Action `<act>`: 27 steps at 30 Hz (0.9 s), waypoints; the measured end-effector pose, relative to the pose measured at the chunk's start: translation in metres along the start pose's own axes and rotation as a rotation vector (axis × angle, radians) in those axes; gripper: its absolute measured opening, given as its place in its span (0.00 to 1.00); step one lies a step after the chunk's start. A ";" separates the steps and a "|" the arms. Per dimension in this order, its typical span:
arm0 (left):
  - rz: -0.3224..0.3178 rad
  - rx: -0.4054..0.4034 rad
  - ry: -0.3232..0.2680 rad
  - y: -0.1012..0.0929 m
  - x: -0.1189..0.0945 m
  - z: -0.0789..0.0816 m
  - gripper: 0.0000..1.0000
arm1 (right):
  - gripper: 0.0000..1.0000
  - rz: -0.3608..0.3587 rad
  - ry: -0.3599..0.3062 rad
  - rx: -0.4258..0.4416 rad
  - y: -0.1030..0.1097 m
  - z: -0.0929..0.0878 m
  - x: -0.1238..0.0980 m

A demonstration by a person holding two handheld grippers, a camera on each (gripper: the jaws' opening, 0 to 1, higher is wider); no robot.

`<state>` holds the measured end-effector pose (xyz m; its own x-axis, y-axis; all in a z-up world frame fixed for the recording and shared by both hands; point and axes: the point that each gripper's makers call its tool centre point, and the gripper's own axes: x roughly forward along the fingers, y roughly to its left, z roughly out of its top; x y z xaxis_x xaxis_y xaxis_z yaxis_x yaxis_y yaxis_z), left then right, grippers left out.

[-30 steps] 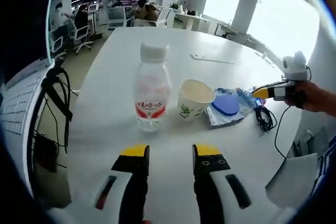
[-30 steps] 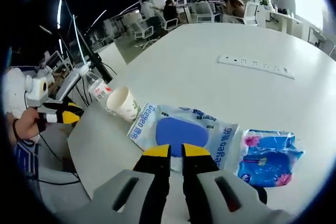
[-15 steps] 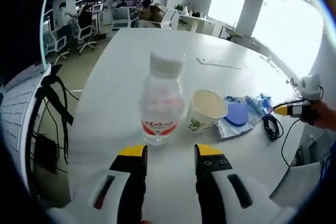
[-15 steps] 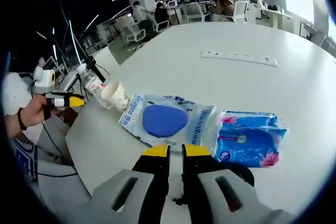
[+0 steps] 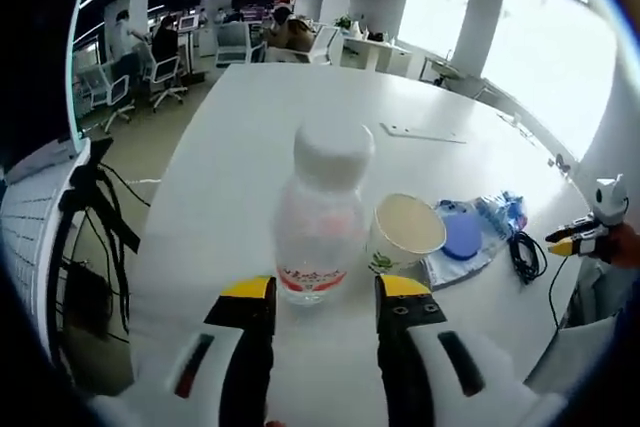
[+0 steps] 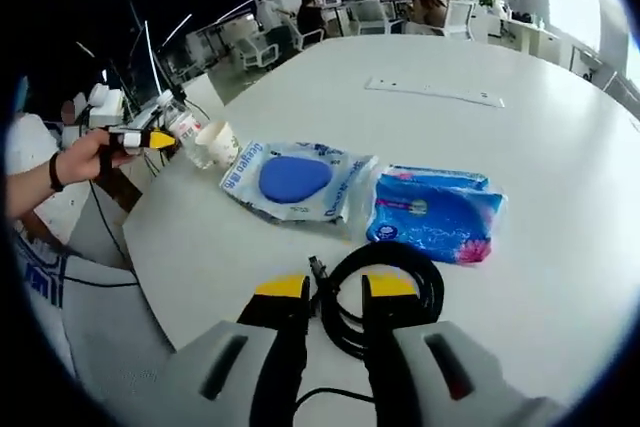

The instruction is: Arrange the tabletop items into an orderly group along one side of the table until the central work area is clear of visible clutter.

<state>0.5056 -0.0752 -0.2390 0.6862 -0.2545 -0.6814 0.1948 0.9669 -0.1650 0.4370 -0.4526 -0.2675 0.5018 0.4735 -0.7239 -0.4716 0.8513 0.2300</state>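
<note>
You had left gripper (image 5: 320, 292) open, jaws flanking bottle (image 5: 322, 217) at frame centre, lined up for grab; cup (image 5: 405, 232) just right of it. Closer than a second ago. Right gripper (image 6: 335, 290) narrowly open over coiled cable (image 6: 385, 292), lower centre, holding nothing; previously over blue pouch (image 6: 295, 179).

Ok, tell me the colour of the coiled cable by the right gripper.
Black. The coiled cable lies on the white table, clearest in the right gripper view.
</note>
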 end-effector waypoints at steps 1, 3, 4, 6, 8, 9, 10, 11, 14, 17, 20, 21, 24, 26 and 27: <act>-0.001 0.002 -0.003 -0.001 0.001 0.001 0.39 | 0.21 0.000 -0.005 0.002 -0.002 -0.003 -0.004; 0.001 0.008 -0.005 -0.001 0.002 0.003 0.39 | 0.21 0.003 -0.015 0.010 -0.003 -0.006 -0.010; 0.003 0.008 -0.006 0.000 0.004 0.004 0.39 | 0.22 0.004 -0.018 0.011 -0.003 -0.008 -0.011; 0.003 0.000 -0.007 0.000 0.006 0.005 0.40 | 0.25 0.010 -0.020 0.009 -0.001 -0.013 -0.015; 0.005 -0.009 -0.011 0.001 0.008 0.007 0.41 | 0.28 0.018 -0.017 -0.002 0.001 -0.017 -0.018; 0.007 -0.010 -0.013 0.001 0.009 0.008 0.40 | 0.28 0.019 -0.016 -0.005 0.001 -0.018 -0.018; 0.009 -0.008 -0.014 0.001 0.010 0.009 0.40 | 0.28 0.016 -0.022 -0.008 0.001 -0.020 -0.021; 0.012 -0.003 -0.013 0.002 0.011 0.009 0.40 | 0.28 0.016 -0.028 -0.001 0.000 -0.021 -0.022; 0.017 -0.002 -0.008 0.003 0.014 0.009 0.39 | 0.28 0.009 -0.058 0.069 -0.004 -0.023 -0.025; 0.021 -0.011 -0.010 0.006 0.016 0.009 0.37 | 0.27 0.000 -0.054 0.063 -0.006 -0.029 -0.026; 0.025 -0.010 -0.015 0.006 0.018 0.010 0.36 | 0.26 -0.008 -0.041 0.082 -0.011 -0.039 -0.026; 0.026 -0.005 -0.014 0.006 0.019 0.011 0.36 | 0.26 -0.010 -0.045 0.091 -0.011 -0.040 -0.026; 0.030 0.002 -0.013 0.005 0.020 0.011 0.36 | 0.26 -0.012 -0.047 0.088 -0.010 -0.040 -0.027; 0.029 0.007 -0.011 0.003 0.021 0.011 0.36 | 0.26 -0.007 -0.047 0.081 -0.009 -0.040 -0.027; 0.029 0.010 -0.010 0.001 0.021 0.011 0.36 | 0.26 -0.006 -0.047 0.079 -0.008 -0.040 -0.027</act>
<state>0.5283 -0.0796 -0.2454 0.6984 -0.2264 -0.6790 0.1815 0.9737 -0.1379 0.3982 -0.4813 -0.2763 0.5384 0.4773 -0.6945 -0.4109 0.8682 0.2781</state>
